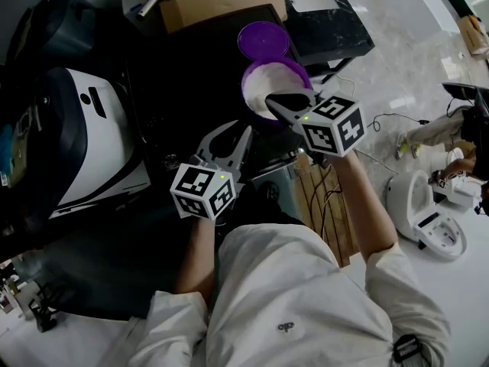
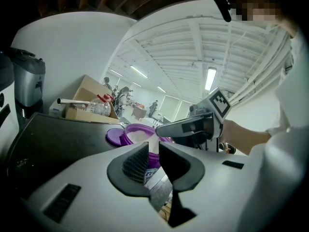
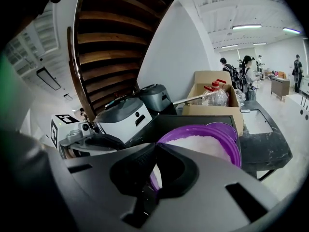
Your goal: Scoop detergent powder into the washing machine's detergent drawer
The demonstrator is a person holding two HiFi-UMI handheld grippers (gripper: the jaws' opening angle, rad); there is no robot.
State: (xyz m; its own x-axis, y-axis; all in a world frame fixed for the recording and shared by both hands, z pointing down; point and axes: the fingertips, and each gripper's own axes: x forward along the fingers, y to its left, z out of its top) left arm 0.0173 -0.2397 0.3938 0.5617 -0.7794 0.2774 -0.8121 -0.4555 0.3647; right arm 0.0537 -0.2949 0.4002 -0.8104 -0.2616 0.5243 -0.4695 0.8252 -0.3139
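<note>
A purple tub (image 1: 256, 71) full of white detergent powder (image 1: 276, 79) stands on the dark tabletop (image 1: 191, 60), with its purple lid (image 1: 263, 39) lying flat just behind it. My right gripper (image 1: 279, 99) hovers over the tub's near rim with its jaw tips meeting, and I see nothing held in them. From the right gripper view the powder (image 3: 203, 146) lies just past the right gripper (image 3: 155, 146). My left gripper (image 1: 235, 131) hangs lower and to the left of the tub, its jaws a little apart and empty. Through the gap of the left gripper (image 2: 154, 146) I see the tub (image 2: 137, 129).
A white and dark appliance (image 1: 92, 128) sits at the left of the tabletop. At the back a cardboard box (image 1: 221, 2) holds a plastic bottle (image 3: 215, 96). A wooden slatted frame (image 1: 325, 205) is below the table's right edge. Small white appliances (image 1: 428, 212) lie on the floor at right.
</note>
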